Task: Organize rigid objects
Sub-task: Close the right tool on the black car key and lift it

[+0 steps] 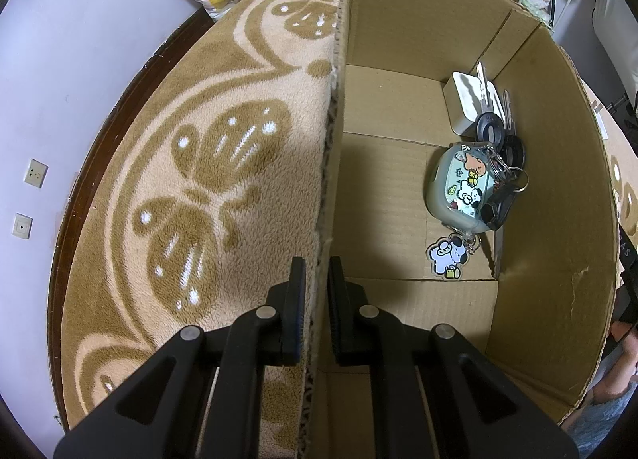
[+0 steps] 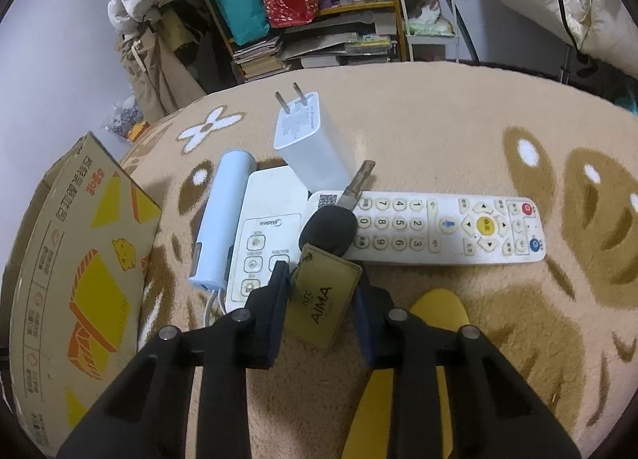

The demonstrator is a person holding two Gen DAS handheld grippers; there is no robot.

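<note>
Right wrist: right gripper (image 2: 321,283) fingers flank yellow key tag (image 2: 323,301).

We see a black-headed key (image 2: 337,216) with a yellow tag (image 2: 323,301) lying across a long white remote (image 2: 438,226); beside it, a white charger (image 2: 311,144), a smaller remote (image 2: 263,244), and a pale blue tube (image 2: 221,220).
</note>
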